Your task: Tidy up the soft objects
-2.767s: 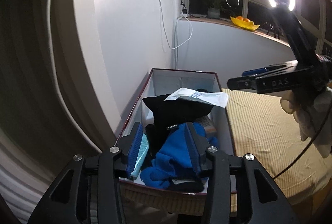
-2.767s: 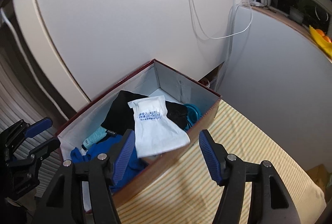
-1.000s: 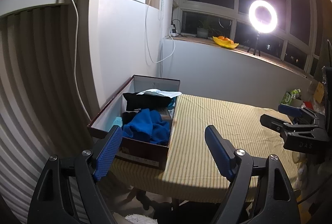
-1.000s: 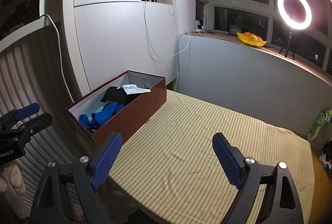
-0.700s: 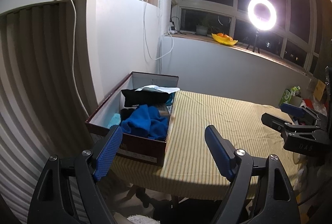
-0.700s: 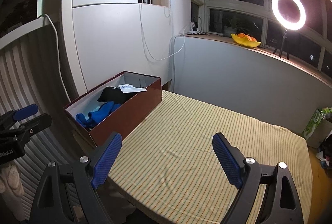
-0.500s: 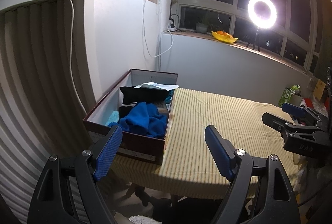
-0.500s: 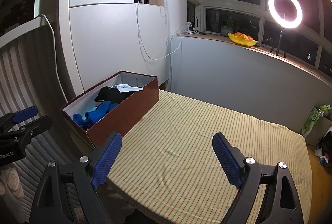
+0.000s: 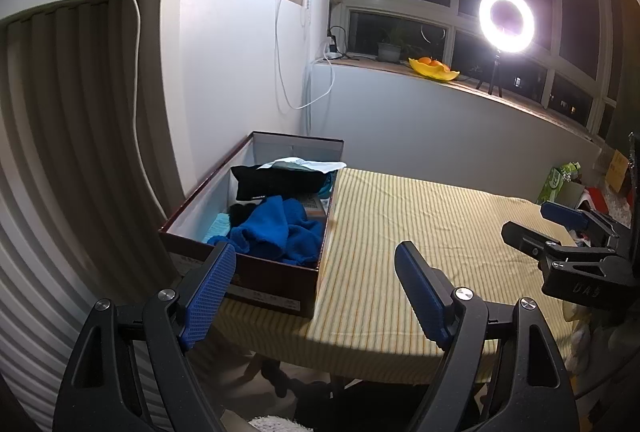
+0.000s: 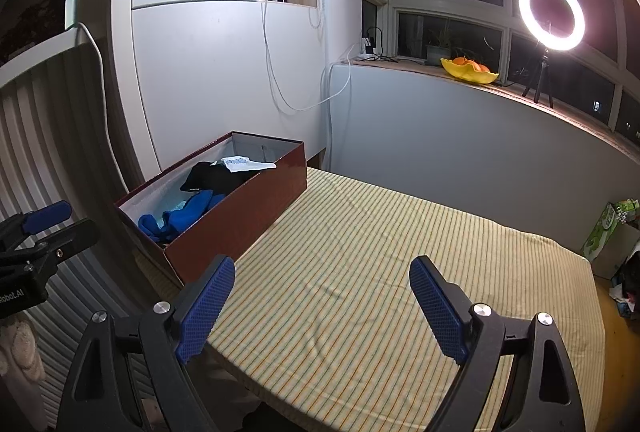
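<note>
A dark red box [image 9: 276,282] [image 10: 240,220] stands at the table's left edge. In it lie a blue cloth [image 9: 276,228] [image 10: 188,212], a black garment [image 9: 276,182] [image 10: 212,174] and a white printed pouch [image 9: 308,164] [image 10: 248,163] on top. My left gripper [image 9: 314,284] is open and empty, held back from the table's near edge. My right gripper [image 10: 322,296] is open and empty above the table's front. Each gripper shows in the other's view, the right one [image 9: 576,244] and the left one [image 10: 40,232].
The table [image 9: 420,232] has a yellow striped cover [image 10: 400,272]. A ring light [image 10: 552,12] and a yellow fruit bowl [image 10: 468,70] stand on the window sill. White cables [image 9: 288,32] hang down the wall. A ribbed panel [image 9: 60,152] is at the left.
Both grippers have pulled back and away from the box, and their jaws opened wide. The box contents are unchanged over the last second.
</note>
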The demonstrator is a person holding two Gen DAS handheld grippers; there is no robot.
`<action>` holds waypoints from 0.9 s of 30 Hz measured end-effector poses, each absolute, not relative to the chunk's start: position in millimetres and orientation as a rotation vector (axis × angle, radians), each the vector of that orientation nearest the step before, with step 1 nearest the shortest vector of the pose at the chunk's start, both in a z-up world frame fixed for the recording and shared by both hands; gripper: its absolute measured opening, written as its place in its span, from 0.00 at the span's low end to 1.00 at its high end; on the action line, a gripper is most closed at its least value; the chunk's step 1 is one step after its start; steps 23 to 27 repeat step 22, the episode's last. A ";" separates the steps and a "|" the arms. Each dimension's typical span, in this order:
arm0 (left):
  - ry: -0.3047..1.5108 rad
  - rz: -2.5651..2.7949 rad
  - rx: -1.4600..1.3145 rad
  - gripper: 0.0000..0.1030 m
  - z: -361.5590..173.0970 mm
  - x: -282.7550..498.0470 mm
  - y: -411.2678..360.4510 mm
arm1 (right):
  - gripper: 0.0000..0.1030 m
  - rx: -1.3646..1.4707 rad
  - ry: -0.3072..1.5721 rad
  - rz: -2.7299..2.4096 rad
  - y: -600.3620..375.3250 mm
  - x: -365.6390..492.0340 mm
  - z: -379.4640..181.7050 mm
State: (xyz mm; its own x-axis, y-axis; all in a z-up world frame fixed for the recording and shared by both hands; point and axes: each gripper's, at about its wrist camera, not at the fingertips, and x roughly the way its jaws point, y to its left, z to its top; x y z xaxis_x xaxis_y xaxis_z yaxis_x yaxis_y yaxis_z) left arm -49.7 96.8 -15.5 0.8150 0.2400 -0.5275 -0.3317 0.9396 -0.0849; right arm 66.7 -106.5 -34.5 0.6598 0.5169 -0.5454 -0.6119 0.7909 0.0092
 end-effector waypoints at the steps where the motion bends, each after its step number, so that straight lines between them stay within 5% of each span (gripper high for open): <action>1: 0.538 0.306 -0.177 0.80 -15.4 -49.8 96.3 | 0.84 -0.181 0.561 0.644 -106.6 66.9 -34.8; 27: 0.532 0.286 -0.165 0.80 -16.8 -46.1 92.7 | 0.84 -0.184 0.576 0.633 -106.1 65.7 -43.1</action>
